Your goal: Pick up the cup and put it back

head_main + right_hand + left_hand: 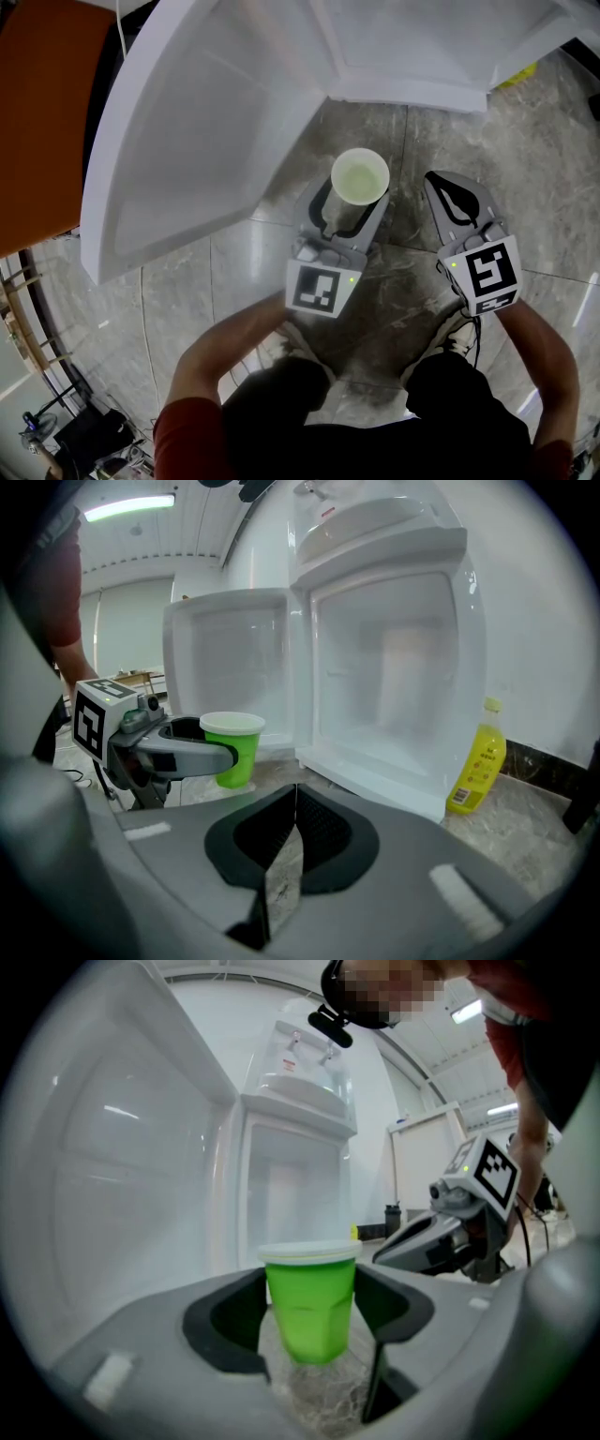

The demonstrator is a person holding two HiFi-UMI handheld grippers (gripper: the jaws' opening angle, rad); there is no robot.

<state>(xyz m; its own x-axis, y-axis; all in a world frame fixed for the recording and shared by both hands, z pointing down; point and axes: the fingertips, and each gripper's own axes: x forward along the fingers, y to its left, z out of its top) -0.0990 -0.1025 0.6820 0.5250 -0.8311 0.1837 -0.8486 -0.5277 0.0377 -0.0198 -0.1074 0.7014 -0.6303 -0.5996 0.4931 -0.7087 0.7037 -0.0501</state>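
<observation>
Our left gripper (352,211) clamps the green cup (310,1307) by its sides before the open white fridge (394,667), while our right gripper (293,808) hangs beside it, jaws together

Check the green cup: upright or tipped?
Upright: the green cup sits rim-up and level between the jaws of the left gripper; the head view looks into its mouth.

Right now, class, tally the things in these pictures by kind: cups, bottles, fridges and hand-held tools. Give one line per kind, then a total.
Cups: 1, the green cup
Bottles: 1, the yellow bottle
Fridges: 1, the white fridge, door open
Tools: 2, the left tool and the right tool
Total: 5
</observation>
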